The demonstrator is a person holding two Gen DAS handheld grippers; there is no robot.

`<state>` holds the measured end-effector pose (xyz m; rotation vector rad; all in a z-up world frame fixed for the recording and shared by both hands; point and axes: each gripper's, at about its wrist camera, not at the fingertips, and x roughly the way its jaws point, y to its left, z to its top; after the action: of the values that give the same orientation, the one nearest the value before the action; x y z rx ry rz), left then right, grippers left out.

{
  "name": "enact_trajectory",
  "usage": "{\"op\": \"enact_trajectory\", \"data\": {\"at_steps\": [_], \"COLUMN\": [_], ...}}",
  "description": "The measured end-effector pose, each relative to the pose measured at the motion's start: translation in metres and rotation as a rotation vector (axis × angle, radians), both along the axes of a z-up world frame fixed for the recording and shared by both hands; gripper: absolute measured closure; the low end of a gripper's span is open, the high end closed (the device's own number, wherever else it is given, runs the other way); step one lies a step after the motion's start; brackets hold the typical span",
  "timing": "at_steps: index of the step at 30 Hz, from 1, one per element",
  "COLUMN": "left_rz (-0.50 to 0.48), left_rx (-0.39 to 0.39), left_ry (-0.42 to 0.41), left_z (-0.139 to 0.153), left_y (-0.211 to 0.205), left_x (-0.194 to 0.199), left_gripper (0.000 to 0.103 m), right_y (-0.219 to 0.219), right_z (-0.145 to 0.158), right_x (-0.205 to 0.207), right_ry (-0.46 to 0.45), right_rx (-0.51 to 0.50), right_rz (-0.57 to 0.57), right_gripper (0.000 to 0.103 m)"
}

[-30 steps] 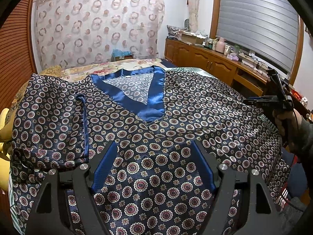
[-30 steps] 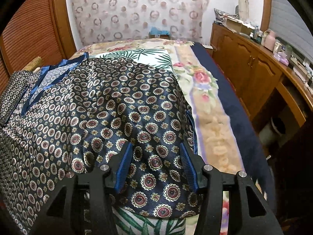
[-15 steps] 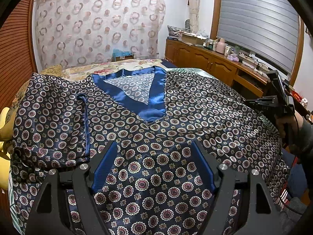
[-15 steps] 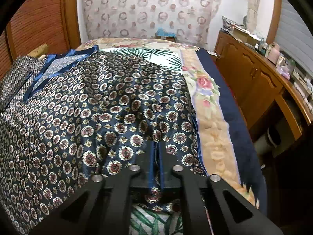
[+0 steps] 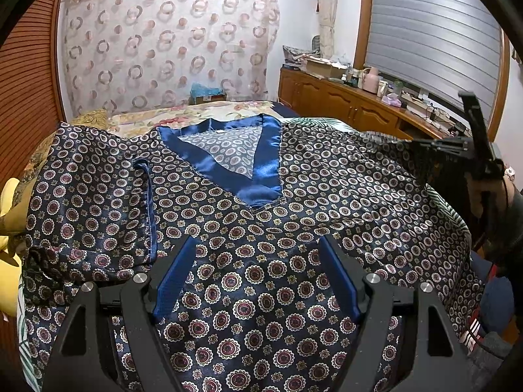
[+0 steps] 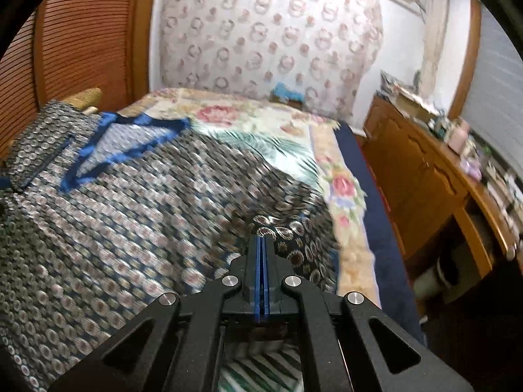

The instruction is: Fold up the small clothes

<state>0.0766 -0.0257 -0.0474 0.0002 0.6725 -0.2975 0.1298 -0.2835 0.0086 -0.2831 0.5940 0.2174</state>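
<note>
A navy satin top (image 5: 228, 228) with a round medallion print and a blue V-neck trim (image 5: 261, 170) lies spread front-up on the bed. My left gripper (image 5: 258, 240) hovers open over its lower middle, the cloth lying flat beneath the wide-set fingers. My right gripper (image 6: 261, 236) is shut on the top's right sleeve edge (image 6: 287, 228) and holds it raised off the bed. In the left wrist view the right gripper (image 5: 416, 156) shows at the far right in a hand, with the sleeve (image 5: 382, 137) pulled up to it. The right wrist view is motion-blurred.
A floral bedspread (image 6: 340, 183) lies under the top. A wooden cabinet (image 6: 425, 176) with clutter on it runs along the right of the bed. A patterned curtain (image 5: 163, 49) hangs behind, a slatted wooden wall (image 6: 81, 32) stands on the left, and something yellow (image 5: 8, 196) lies at the bed's left edge.
My right gripper closed on the sleeve edge, then lifted it up and inward over the top. The left gripper stayed still and open.
</note>
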Motion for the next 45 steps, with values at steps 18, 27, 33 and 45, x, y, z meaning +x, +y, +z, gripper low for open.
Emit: {"op": "enact_trajectory", "data": {"at_steps": [18,27,33,45], "left_rz": [0.023,0.039,0.044,0.101], "left_rx": [0.0,-0.006,0.002,0.033], "left_ry": [-0.025,-0.048,-0.037,-0.033], "left_z": [0.011,0.021,0.023,0.025], "left_y": [0.013,0.022,0.028,0.051], "left_x": [0.005,0.016,0.029,0.044], "left_gripper": [0.025,0.025,0.025,0.025], "right_y": [0.071,0.034,0.015,0.008], "right_z": [-0.023,-0.007,-0.029,-0.052], "right_x": [-0.021,-0.004,0.039,0.082], "right_ry": [0.024,0.009,0.099,0.223], "right_rx": [0.067,0.089,0.08,0.11], "right_rz": [0.188,0.095,0.013,-0.033], "right_gripper": [0.097,0.055,0.053,0.073]}}
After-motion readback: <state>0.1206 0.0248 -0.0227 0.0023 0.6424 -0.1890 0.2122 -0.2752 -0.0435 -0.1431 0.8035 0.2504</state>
